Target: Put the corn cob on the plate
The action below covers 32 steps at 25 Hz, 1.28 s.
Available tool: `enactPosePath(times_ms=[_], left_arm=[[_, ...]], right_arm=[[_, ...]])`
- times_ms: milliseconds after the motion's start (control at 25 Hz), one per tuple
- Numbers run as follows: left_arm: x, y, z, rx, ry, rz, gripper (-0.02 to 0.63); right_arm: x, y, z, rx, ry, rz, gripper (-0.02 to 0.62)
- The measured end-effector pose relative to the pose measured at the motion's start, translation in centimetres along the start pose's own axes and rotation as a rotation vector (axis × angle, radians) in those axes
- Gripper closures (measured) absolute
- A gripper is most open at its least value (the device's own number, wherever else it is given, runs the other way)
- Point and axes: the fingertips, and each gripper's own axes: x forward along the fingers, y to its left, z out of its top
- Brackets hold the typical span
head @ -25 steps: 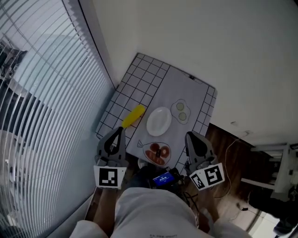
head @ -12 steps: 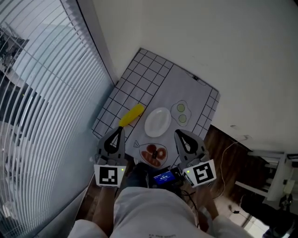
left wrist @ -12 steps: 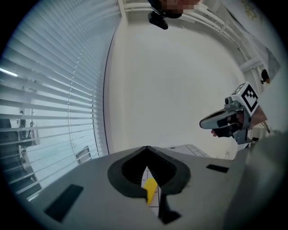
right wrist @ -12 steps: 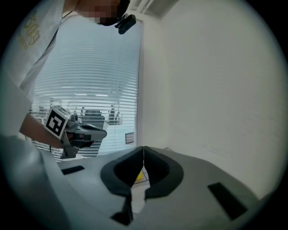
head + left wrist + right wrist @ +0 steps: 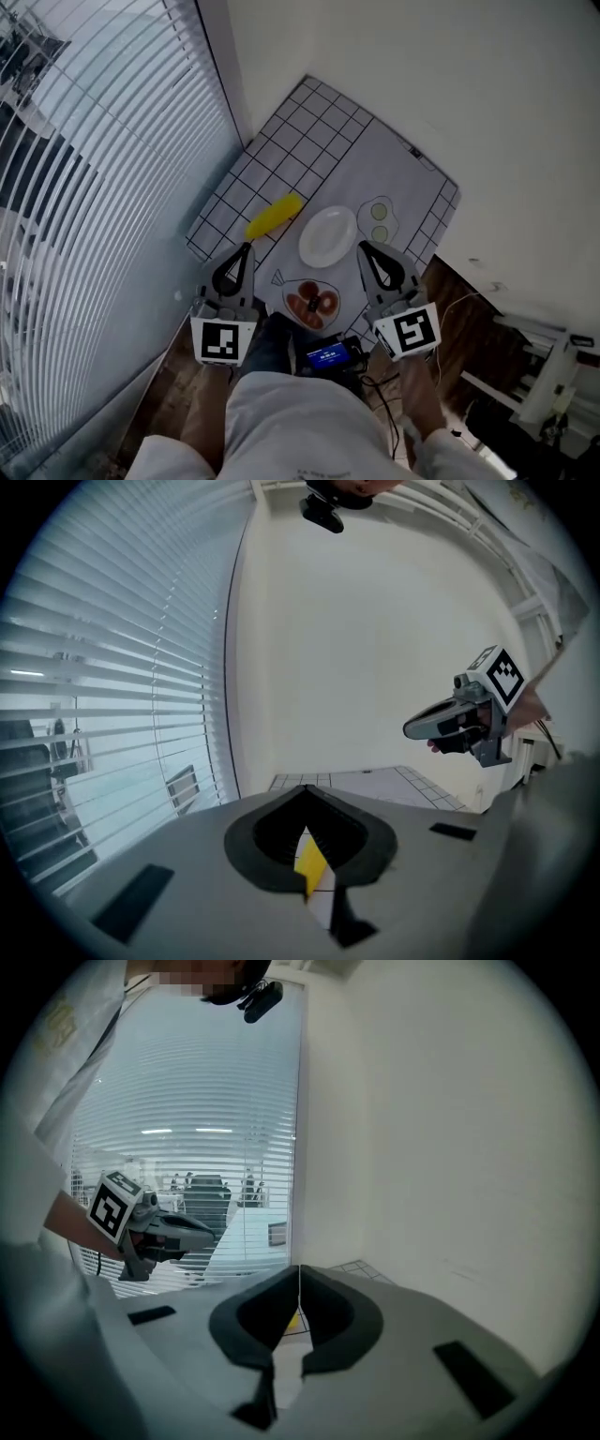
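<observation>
The yellow corn cob [image 5: 274,217] lies on the checked table mat [image 5: 300,141], just left of the empty white plate [image 5: 327,236]. My left gripper [image 5: 246,247] is shut and empty, its tip just short of the cob's near end; through its own jaws a strip of the cob [image 5: 309,862] shows. My right gripper [image 5: 362,247] is shut and empty, its tip by the plate's near right rim. In the left gripper view the right gripper [image 5: 407,730] hangs at the right; in the right gripper view the left gripper [image 5: 211,1234] hangs at the left.
A clear bowl with red pieces [image 5: 312,304] sits at the mat's near edge between the two grippers. A small dish with green slices [image 5: 380,216] lies right of the plate. Window blinds [image 5: 84,187] run along the left, a wall behind, and wooden floor with cables [image 5: 469,300] at the right.
Both grippers have come down toward the table. The right one has also shifted left, closer to the plate. Both stay shut and empty.
</observation>
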Motion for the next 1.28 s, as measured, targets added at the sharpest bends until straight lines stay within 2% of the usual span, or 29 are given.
enactPosePath(times_ms=[200, 480, 600, 760, 1000, 1280], left_arm=[[0.7, 0.3, -2.1, -0.012, 0.024, 0.011, 0.6], [1.9, 0.4, -4.7, -0.005, 0.061, 0.035, 0.6], [2.4, 0.4, -5.7, 0.005, 0.075, 0.042, 0.6], [2.8, 0.5, -7.1, -0.019, 0.103, 0.062, 0.598], [3.9, 0.5, -10.0, -0.001, 0.156, 0.051, 0.598], [5.7, 0.8, -11.5, -0.015, 0.179, 0.036, 0.589]], right_arm=[[2.5, 0.7, -1.8, -0.067, 0.057, 0.067, 0.586], [5.9, 1.9, -4.3, -0.115, 0.115, 0.188, 0.54], [7.0, 2.0, -5.2, -0.124, 0.123, 0.223, 0.537], [8.4, 1.9, -6.7, -0.143, 0.151, 0.272, 0.537], [10.7, 2.5, -8.7, -0.224, 0.191, 0.342, 0.532], [13.6, 3.4, -10.0, -0.277, 0.218, 0.419, 0.525]])
